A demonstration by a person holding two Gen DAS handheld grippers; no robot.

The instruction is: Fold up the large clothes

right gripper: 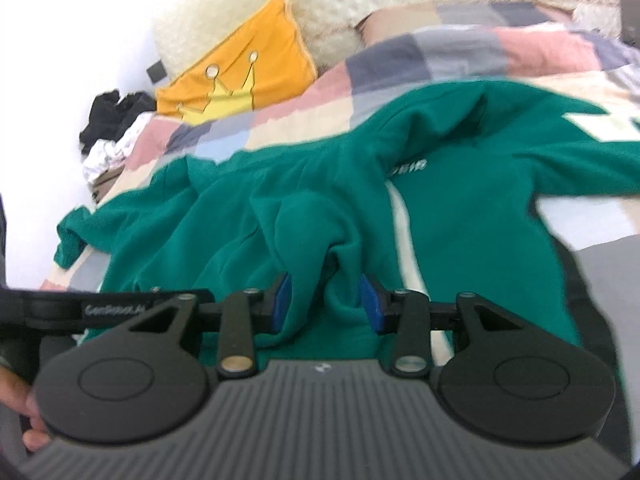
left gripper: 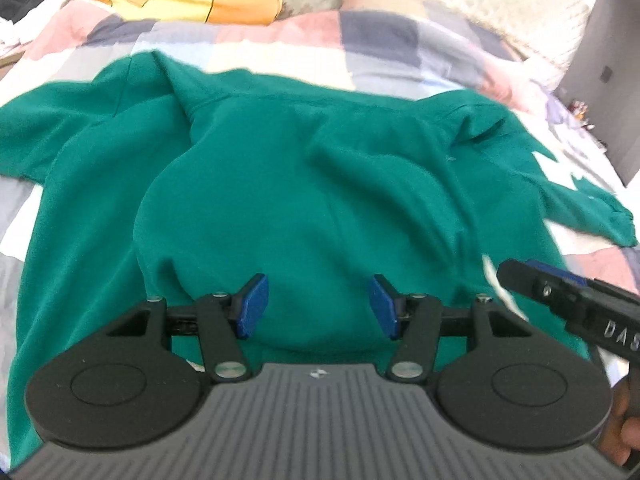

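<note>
A large green hoodie (left gripper: pixel 280 184) lies spread on a patchwork quilt (left gripper: pixel 280 52), its hood toward me and its sleeves out to both sides. My left gripper (left gripper: pixel 319 307) hovers over the hood, open, its blue pads (left gripper: pixel 253 306) wide apart and clear of the cloth. My right gripper (right gripper: pixel 325 305) is shut on a bunched fold of the green hoodie (right gripper: pixel 224 216), which rises between its pads (right gripper: pixel 369 305). In the left wrist view the right gripper (left gripper: pixel 560 300) comes in from the lower right edge of the garment. White lettering (right gripper: pixel 408 168) shows on the chest.
A yellow cushion (right gripper: pixel 244 76) with a crown print and a white fluffy pillow (right gripper: pixel 328 40) sit at the head of the bed. A pile of black and white clothes (right gripper: pixel 112 128) lies at the far left. A hand (right gripper: pixel 28 420) holds the left gripper's handle.
</note>
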